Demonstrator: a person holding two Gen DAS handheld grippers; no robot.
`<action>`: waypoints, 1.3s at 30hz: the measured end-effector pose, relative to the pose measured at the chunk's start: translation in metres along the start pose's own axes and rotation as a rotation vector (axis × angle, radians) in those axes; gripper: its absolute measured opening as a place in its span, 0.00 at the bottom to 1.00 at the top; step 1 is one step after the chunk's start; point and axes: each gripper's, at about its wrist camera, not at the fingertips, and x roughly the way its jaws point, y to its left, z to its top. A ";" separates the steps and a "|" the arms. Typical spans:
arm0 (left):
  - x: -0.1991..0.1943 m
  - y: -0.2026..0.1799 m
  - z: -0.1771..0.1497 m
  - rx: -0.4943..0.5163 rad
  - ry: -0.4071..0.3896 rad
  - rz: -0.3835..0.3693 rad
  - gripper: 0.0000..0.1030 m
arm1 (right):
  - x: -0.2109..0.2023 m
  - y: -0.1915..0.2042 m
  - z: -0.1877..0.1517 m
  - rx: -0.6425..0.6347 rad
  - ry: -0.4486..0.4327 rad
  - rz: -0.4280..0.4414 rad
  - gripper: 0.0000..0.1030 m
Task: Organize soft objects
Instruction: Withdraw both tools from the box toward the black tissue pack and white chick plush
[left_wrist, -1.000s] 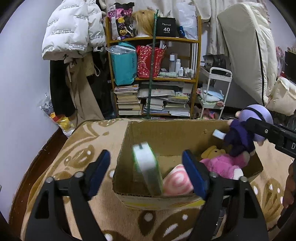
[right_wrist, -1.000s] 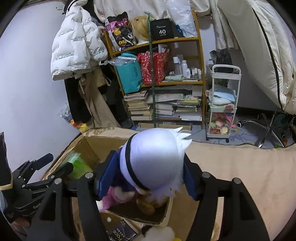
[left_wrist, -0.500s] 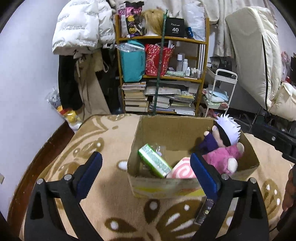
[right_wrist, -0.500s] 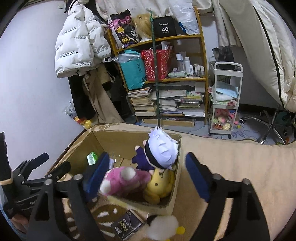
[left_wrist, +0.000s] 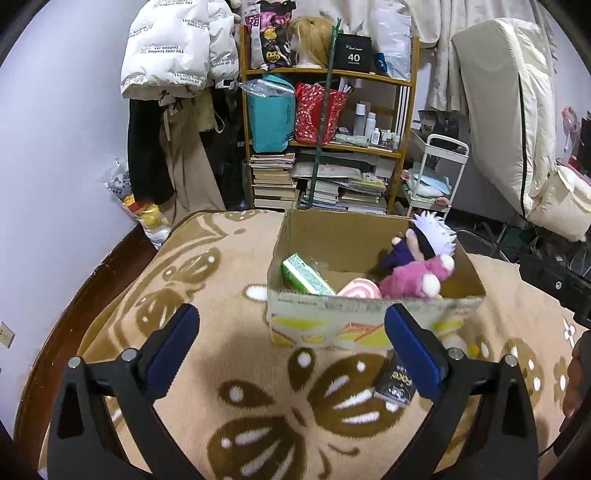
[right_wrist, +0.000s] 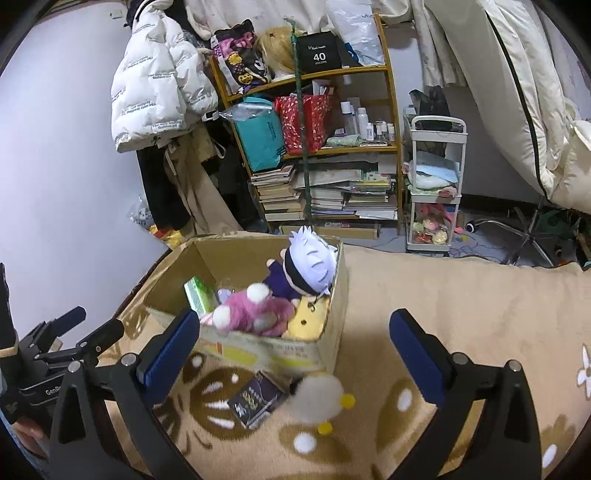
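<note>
A cardboard box (left_wrist: 354, 328) (right_wrist: 280, 350) stands on the patterned blanket. Inside lie a white-haired doll in purple (left_wrist: 424, 242) (right_wrist: 310, 267), a pink plush (left_wrist: 413, 278) (right_wrist: 255, 308), a yellow plush (right_wrist: 308, 319), a pink swirl cushion (left_wrist: 360, 291) and a green pack (left_wrist: 304, 275) (right_wrist: 199, 295). A white fluffy toy with yellow bits (right_wrist: 319, 400) lies on the blanket in front of the box. My left gripper (left_wrist: 291, 350) is open and empty, in front of the box. My right gripper (right_wrist: 293, 347) is open and empty, above the box's near right corner.
A dark packet (left_wrist: 395, 380) (right_wrist: 256, 400) lies on the blanket (left_wrist: 221, 295) by the box. A cluttered bookshelf (left_wrist: 325, 147), hanging coats (left_wrist: 177, 110), a white trolley (right_wrist: 436, 192) and a leaning mattress (left_wrist: 509, 122) stand behind. The blanket's edge drops off at the left.
My right gripper opened and let the white-haired doll go into the box, then drew back. My left gripper released the green pack into the box and pulled back too.
</note>
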 end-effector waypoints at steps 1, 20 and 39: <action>-0.003 -0.001 -0.002 0.004 0.000 -0.001 0.97 | -0.006 0.001 -0.003 -0.008 -0.001 -0.003 1.00; -0.021 -0.023 -0.023 0.106 0.020 -0.078 0.97 | -0.022 0.004 -0.026 0.006 0.031 -0.017 1.00; 0.034 -0.054 -0.029 0.164 0.138 -0.171 0.97 | 0.036 -0.001 -0.036 -0.002 0.167 -0.062 1.00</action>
